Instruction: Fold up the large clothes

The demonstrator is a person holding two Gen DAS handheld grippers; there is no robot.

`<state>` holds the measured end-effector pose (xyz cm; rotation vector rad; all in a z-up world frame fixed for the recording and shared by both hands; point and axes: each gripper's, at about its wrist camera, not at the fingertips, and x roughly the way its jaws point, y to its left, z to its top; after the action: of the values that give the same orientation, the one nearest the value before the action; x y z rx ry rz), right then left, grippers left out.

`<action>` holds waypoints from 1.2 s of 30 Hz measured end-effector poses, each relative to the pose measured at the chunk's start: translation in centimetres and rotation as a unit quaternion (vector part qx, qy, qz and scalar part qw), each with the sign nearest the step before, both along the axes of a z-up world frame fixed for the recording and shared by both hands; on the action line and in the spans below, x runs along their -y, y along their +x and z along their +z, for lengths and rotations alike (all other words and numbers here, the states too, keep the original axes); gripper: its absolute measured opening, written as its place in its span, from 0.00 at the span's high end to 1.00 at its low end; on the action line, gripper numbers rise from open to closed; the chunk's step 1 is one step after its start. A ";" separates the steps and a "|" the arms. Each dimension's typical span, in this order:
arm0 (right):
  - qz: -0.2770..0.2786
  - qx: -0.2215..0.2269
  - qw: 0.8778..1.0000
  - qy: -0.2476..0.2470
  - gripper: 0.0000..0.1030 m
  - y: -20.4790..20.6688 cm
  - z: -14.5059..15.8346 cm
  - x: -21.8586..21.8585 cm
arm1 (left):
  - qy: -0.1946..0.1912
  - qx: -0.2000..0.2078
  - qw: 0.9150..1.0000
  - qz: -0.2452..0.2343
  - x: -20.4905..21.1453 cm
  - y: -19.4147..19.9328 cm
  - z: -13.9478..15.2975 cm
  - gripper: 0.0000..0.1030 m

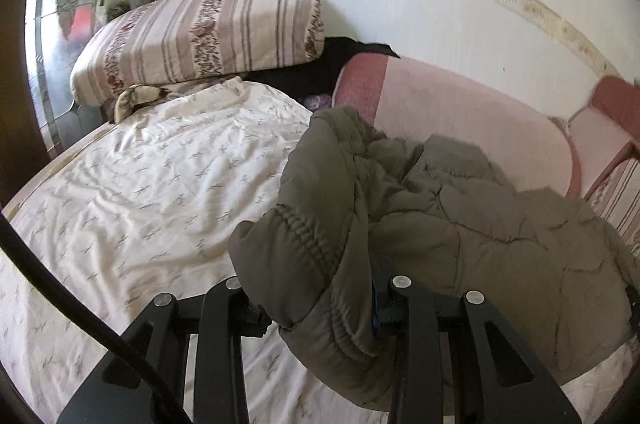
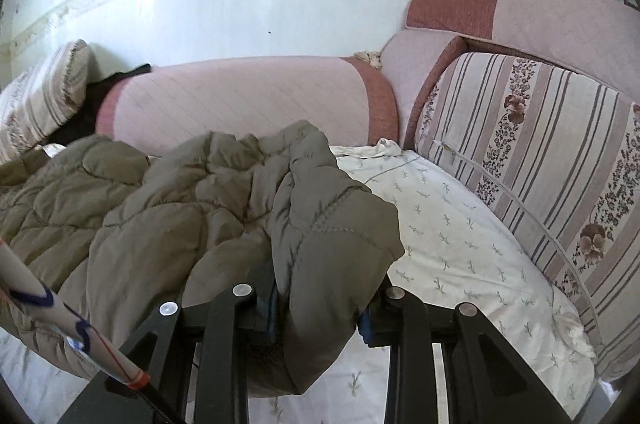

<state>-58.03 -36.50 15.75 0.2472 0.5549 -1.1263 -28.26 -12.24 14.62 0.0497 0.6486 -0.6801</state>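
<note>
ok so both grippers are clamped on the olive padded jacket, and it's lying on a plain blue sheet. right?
Not quite: the sheet is white with a small grey sprig print, not plain blue, as the left wrist view shows. The rest holds: the left gripper and the right gripper are each clamped on the olive padded jacket.

open white printed bedsheet (image 1: 140,192) lay free left of the bulky olive quilted jacket (image 1: 460,224); a striped floral pillow (image 1: 200,36) and pink padded bolster (image 2: 240,100) blocked the wall side, a striped cushion (image 2: 540,152) the right.
</note>
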 end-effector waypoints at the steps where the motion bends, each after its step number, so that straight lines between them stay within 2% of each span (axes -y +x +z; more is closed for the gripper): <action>1: 0.004 0.003 1.000 0.003 0.70 -0.3 0.2 -0.7 | 0.000 -0.004 1.000 0.004 -0.7 -0.2 0.1 0.68; 5: 0.010 0.008 1.000 0.018 0.70 -1.8 0.0 -3.6 | 0.006 -0.034 0.999 0.013 -3.9 -1.1 -0.7 0.68; 10: 0.007 0.004 0.998 0.061 0.70 -3.9 -2.3 -5.7 | 0.031 -0.080 0.996 0.027 -7.3 -2.5 -4.4 0.63; 13: -0.005 -0.008 0.995 0.102 0.66 -4.5 -4.9 -5.4 | 0.051 -0.120 0.990 0.043 -7.7 -2.7 -7.4 0.55; 15: -0.020 0.004 0.988 0.151 0.62 -5.1 -7.0 -4.3 | 0.055 -0.143 0.987 0.057 -7.9 -2.3 -8.9 0.41; 17: -0.032 0.049 0.977 0.207 0.57 -6.5 -8.5 -2.8 | 0.046 -0.154 0.984 0.073 -8.0 -2.0 -9.5 0.30; 19: -0.034 0.089 0.968 0.232 0.47 -7.8 -8.9 -2.1 | 0.042 -0.156 0.983 0.084 -8.2 -1.7 -9.7 0.20; 20: -0.035 0.108 0.963 0.246 0.46 -8.7 -9.0 -1.9 | 0.040 -0.163 0.982 0.090 -8.4 -1.5 -9.9 0.13; 21: -0.035 0.124 0.958 0.257 0.40 -9.5 -9.0 -1.8 | 0.025 -0.183 0.978 0.092 -9.1 -1.0 -10.2 0.12; 23: -0.040 0.174 0.941 0.287 0.39 -12.1 -9.1 -1.7 | -0.004 -0.228 0.970 0.089 -10.1 -0.1 -10.8 0.11; 25: -0.040 0.202 0.932 0.297 0.39 -13.7 -8.9 -1.9 | -0.041 -0.280 0.955 0.088 -11.7 0.7 -11.5 0.10; 27: -0.041 0.211 0.933 0.290 0.39 -14.6 -8.3 -2.7 | -0.068 -0.308 0.944 0.091 -13.3 0.8 -11.7 0.10; 29: -0.051 0.196 0.944 0.260 0.39 -15.0 -7.2 -3.7 | -0.078 -0.312 0.942 0.092 -14.1 0.4 -11.5 0.10; 33: -0.090 0.161 0.966 0.181 0.38 -15.2 -5.2 -5.2 | -0.086 -0.283 0.950 0.101 -15.4 -0.1 -10.3 0.10; 35: -0.109 0.152 0.973 0.138 0.39 -15.2 -4.2 -5.8 | -0.075 -0.244 0.957 0.137 -16.0 -0.3 -9.4 0.10; 36: -0.107 0.155 0.975 0.121 0.44 -14.9 -3.8 -6.2 | -0.073 -0.228 0.959 0.154 -16.3 0.0 -9.1 0.10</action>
<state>-72.93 -30.25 11.98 0.6956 0.3920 -1.1992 -28.31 4.06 5.54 -0.3498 1.0210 -0.4343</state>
